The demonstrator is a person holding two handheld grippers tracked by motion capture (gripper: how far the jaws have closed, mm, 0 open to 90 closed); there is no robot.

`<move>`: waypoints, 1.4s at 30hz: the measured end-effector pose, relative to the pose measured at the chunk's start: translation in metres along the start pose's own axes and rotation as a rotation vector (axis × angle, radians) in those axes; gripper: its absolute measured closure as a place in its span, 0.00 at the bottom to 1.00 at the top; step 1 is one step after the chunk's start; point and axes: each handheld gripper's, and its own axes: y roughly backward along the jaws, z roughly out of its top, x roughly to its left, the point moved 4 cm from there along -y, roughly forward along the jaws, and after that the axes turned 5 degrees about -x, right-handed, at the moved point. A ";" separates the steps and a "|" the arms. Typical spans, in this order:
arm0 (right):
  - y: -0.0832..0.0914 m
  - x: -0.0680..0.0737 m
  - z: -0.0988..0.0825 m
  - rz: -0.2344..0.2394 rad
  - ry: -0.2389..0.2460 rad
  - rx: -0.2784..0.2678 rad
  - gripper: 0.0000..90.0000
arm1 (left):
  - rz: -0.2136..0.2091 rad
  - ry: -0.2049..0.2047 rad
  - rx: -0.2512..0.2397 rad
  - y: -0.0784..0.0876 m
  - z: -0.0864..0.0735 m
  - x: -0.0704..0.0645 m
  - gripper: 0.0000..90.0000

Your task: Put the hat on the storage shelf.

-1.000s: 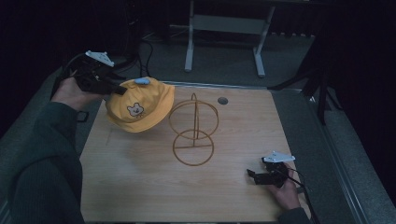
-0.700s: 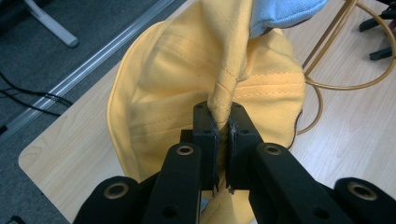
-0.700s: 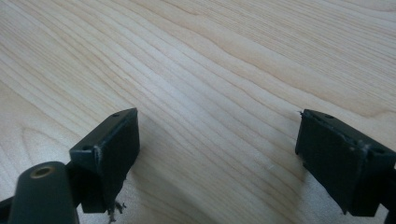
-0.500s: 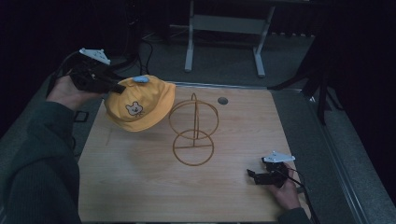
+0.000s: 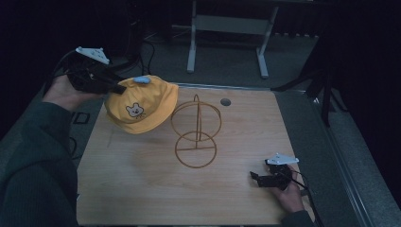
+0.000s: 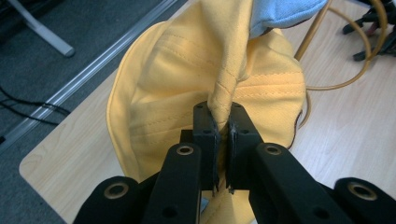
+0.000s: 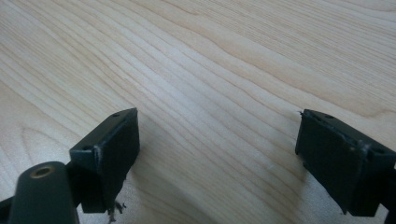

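My left tongs [image 5: 124,88] pinch the yellow cap [image 5: 142,105] lifted at ten o'clock of the wire stand [image 5: 196,132], not yet hung; right tongs [image 5: 259,179] idle, released.

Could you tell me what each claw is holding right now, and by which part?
The left claw is shut on the yellow hat, pinching a fold of its fabric at the edge. The right claw is open over the table, holding nothing.

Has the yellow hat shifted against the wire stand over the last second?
No. The yellow hat, pinched in the left gripper, hangs just left of the wire stand, its edge at the stand's upper ring as in both earlier high-view pictures.
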 end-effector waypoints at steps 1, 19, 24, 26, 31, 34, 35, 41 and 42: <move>0.000 0.000 0.000 0.000 0.000 0.000 0.15 | -0.005 -0.006 -0.002 0.001 0.001 0.000 0.94; 0.000 0.000 0.000 0.000 -0.002 0.001 0.15 | -0.036 -0.024 -0.033 0.008 0.007 -0.009 0.94; 0.000 0.000 0.000 0.000 -0.002 0.001 0.15 | -0.043 -0.036 -0.038 0.011 0.010 -0.012 0.94; 0.000 0.000 0.000 -0.001 -0.002 0.001 0.15 | -0.048 -0.042 -0.037 0.011 0.011 -0.013 0.94; 0.000 0.000 0.000 -0.001 -0.002 0.000 0.15 | -0.058 -0.052 -0.039 0.010 0.015 -0.017 0.94; 0.000 0.000 0.000 -0.001 -0.001 0.000 0.15 | -0.067 -0.062 -0.040 0.009 0.018 -0.019 0.94; 0.000 0.000 0.000 -0.001 -0.001 0.000 0.15 | -0.067 -0.062 -0.040 0.009 0.018 -0.019 0.94; 0.000 0.000 0.000 -0.001 -0.002 0.000 0.15 | -0.082 -0.083 -0.044 0.005 0.026 -0.025 0.94; 0.000 0.000 0.000 -0.001 -0.002 0.001 0.15 | -0.083 -0.088 -0.042 0.004 0.027 -0.026 0.94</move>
